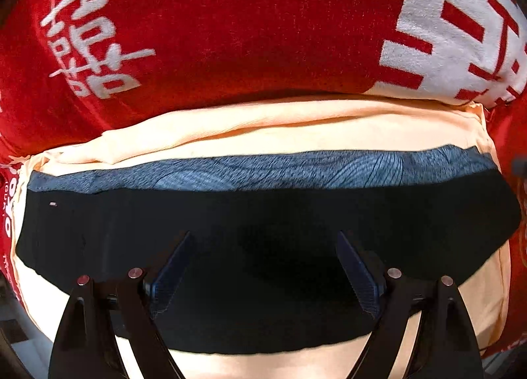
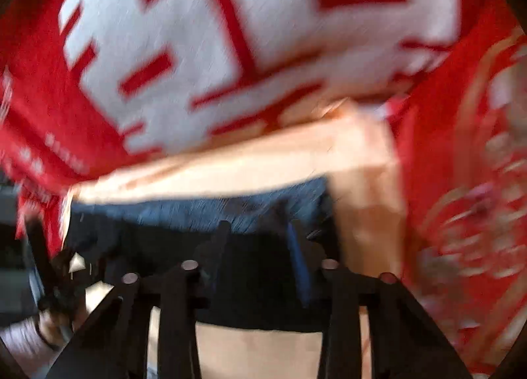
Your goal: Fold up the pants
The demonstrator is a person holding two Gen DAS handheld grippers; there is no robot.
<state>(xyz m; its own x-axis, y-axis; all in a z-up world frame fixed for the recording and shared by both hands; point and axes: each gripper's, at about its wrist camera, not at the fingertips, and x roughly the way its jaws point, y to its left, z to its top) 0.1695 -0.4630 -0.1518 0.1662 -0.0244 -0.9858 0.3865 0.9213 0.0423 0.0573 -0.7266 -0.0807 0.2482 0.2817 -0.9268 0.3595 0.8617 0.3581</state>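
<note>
The pants [image 1: 263,214] are black with a blue-grey patterned band along the far edge. They lie folded into a wide strip on a peach cloth [image 1: 263,128]. My left gripper [image 1: 263,244] hovers over the middle of the strip, jaws wide open and empty. In the blurred right wrist view the pants [image 2: 184,247] lie just ahead. My right gripper [image 2: 258,230] is over their right part, fingers apart with nothing clearly between them.
A red blanket [image 1: 230,33] with white characters covers the surface beyond and around the peach cloth, and shows in the right wrist view [image 2: 230,33] too. A hand and dark objects [image 2: 56,280] sit at the left edge of the right wrist view.
</note>
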